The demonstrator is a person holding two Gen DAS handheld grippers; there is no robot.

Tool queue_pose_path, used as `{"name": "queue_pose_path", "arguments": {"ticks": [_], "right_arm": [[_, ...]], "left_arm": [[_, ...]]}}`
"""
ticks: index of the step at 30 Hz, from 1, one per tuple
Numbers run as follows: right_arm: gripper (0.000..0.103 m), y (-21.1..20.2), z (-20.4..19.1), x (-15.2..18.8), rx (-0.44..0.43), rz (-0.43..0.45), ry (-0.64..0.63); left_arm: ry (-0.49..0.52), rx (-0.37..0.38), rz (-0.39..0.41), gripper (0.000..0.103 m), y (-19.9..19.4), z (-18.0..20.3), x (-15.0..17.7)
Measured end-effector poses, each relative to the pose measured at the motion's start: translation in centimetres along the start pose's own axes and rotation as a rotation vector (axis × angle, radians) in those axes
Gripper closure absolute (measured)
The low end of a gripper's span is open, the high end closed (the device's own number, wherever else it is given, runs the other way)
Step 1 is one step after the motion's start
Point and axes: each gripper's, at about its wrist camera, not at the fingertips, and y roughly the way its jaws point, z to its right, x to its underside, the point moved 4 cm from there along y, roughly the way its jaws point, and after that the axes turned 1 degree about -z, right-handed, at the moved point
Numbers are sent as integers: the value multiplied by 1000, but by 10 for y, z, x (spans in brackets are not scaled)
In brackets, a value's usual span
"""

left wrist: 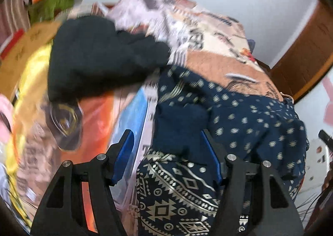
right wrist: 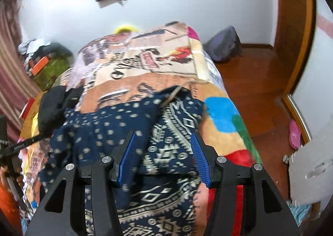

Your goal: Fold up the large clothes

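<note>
A large navy garment (left wrist: pixel 239 115) with pale geometric print lies crumpled on a bed covered by a colourful printed blanket (left wrist: pixel 210 34). It also shows in the right wrist view (right wrist: pixel 116 119), with its wide patterned border (right wrist: pixel 172 132) toward me. My left gripper (left wrist: pixel 168 144) is open, its blue pads either side of a navy fold, not closed on it. My right gripper (right wrist: pixel 164 148) is open above the patterned border. A black garment (left wrist: pixel 100 57) lies bunched at the left of the bed.
A yellow cloth (left wrist: pixel 31 82) and orange bag (left wrist: pixel 100 115) lie at the bed's left. A green and orange pile (right wrist: pixel 47 63) stands by the striped curtain. A wooden floor (right wrist: pixel 260 90), dark backpack (right wrist: pixel 224 44) and pink sandal (right wrist: pixel 295 134) are right of the bed.
</note>
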Motion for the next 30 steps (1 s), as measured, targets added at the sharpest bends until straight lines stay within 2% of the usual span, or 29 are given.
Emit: {"name": "queue_pose_path", "arguments": {"ticks": [4,6,9,12,15,18,21,22,24,25,26,30], "right_arm": [[53,21,15,7,-30,-57,72],[53,32,22,12,-61,-97,112],[53,50,27,21,-105,-155,157],[53,63,30,24,-116,-179,174],[53,73,34,22,-167,-192,221],[51,82,38,17,-215,-195,264],[51,91,37,8,-224,-178,275],[53,92,36,5,-216,-170,269],[59,92,33,1,-186,-152,252],[68,91,33,0,-169,-147,244],[78,90,33,-2,-156,-140,239],[86,72,32,-9,-156,-77,235]], "left_arm": [[-66,82,-103,39,31,-10,13],[-105,107,-134,39,45,-14,17],[-177,198,-171,38,59,-19,19],[-184,276,-181,35,64,-18,13],[-176,315,-187,35,67,-14,6],[-155,332,-181,35,73,-10,-1],[-114,334,-158,35,80,1,-9],[-99,313,-150,39,81,5,-11],[-40,242,-135,54,82,15,-13],[-1,207,-130,68,81,22,-13],[29,188,-127,75,79,27,-12],[87,133,-87,84,67,37,-13]]}}
